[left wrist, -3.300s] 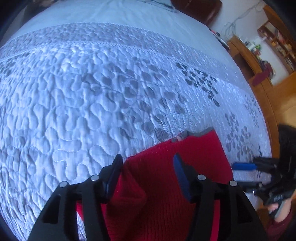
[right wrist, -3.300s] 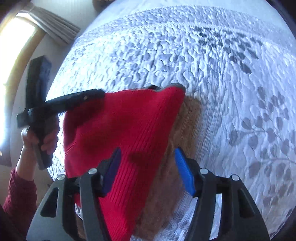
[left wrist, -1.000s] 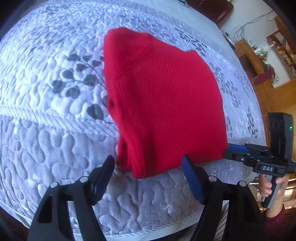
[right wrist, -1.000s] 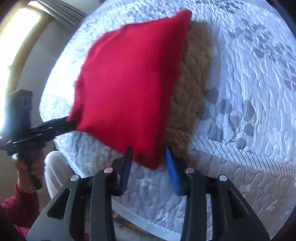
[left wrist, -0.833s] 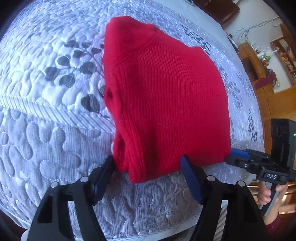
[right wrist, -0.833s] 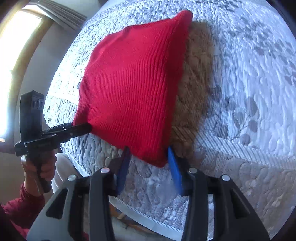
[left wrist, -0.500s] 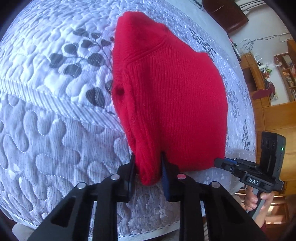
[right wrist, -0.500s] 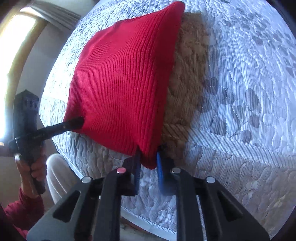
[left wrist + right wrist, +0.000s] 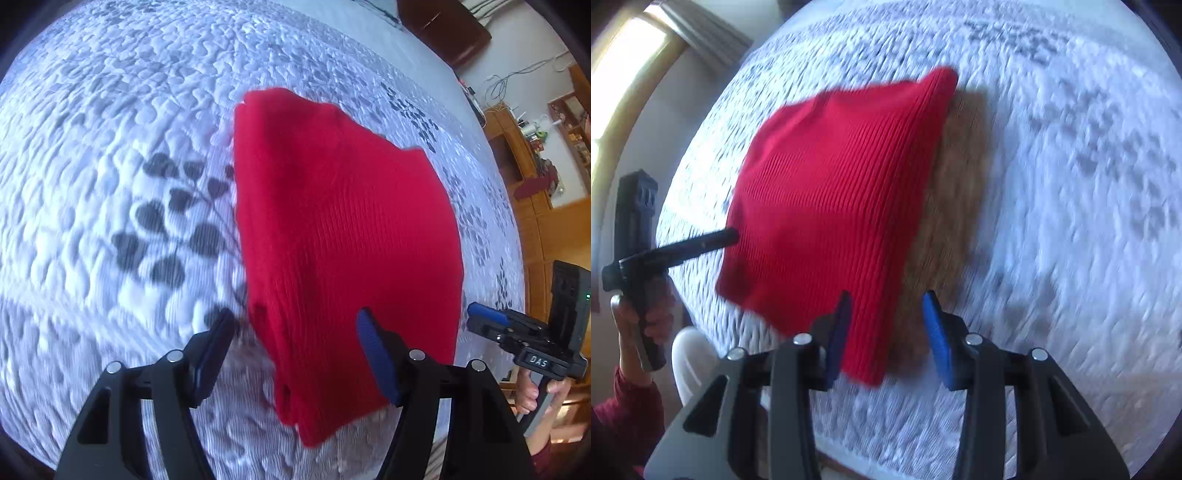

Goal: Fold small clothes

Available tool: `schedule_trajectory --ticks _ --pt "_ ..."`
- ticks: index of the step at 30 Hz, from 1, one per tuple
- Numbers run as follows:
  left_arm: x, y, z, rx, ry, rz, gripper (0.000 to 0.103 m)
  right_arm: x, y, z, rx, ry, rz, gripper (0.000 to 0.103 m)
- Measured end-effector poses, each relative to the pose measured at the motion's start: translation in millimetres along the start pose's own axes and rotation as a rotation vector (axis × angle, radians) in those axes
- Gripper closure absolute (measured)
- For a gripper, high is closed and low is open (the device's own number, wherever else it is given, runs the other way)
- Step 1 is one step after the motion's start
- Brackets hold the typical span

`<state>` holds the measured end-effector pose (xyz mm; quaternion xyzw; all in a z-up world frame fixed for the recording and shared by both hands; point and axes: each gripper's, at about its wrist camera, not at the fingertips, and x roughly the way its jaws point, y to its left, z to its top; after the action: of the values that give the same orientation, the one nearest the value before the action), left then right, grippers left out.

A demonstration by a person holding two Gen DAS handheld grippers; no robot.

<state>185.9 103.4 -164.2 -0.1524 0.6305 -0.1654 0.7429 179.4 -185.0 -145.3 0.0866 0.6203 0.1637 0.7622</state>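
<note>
A folded red knit garment (image 9: pixel 343 236) lies on the white quilted bed (image 9: pixel 110 147). My left gripper (image 9: pixel 295 332) is open, its fingers straddling the near left corner of the garment without pinching it. In the right wrist view the red garment (image 9: pixel 831 206) fills the middle, and my right gripper (image 9: pixel 884 314) is open around its near right corner. The right gripper also shows in the left wrist view (image 9: pixel 487 317) at the garment's right edge. The left gripper shows in the right wrist view (image 9: pixel 727 234) against the garment's left edge.
The bed's near edge (image 9: pixel 923 454) runs just under both grippers. A brown patch, shadow or cloth, (image 9: pixel 953 206) lies along the garment's right side. Wooden furniture (image 9: pixel 535 177) stands right of the bed. A window with a curtain (image 9: pixel 639 55) is at the left.
Both grippers were shut on the garment's near corners half a second ago; now both are open and have let it go. The garment lies further onto the bed.
</note>
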Motion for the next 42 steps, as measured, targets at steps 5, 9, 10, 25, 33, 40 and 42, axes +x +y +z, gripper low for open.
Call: schedule_trajectory --ticks 5,9,10,25,33,40,42 --pt "19 14 30 -0.046 0.032 -0.075 0.03 12 -10 37 0.038 0.001 0.044 0.046" --pt "29 20 48 -0.059 0.045 -0.124 0.027 32 -18 62 0.062 0.028 0.073 0.044" --pt "32 21 52 -0.055 0.05 -0.136 0.025 36 -20 66 0.07 0.034 0.083 0.044" --pt "47 -6 68 0.031 0.04 -0.133 0.047 63 -25 79 0.096 0.055 0.155 0.041" --pt "44 -6 65 0.006 0.0 -0.139 0.069 60 -26 74 0.113 0.034 0.193 0.06" --pt "24 -36 52 0.06 -0.081 -0.058 0.071 40 -24 64 0.091 0.005 0.196 0.069" --pt "18 -48 46 0.08 -0.097 -0.04 0.071 32 -24 58 0.093 -0.001 0.205 0.07"
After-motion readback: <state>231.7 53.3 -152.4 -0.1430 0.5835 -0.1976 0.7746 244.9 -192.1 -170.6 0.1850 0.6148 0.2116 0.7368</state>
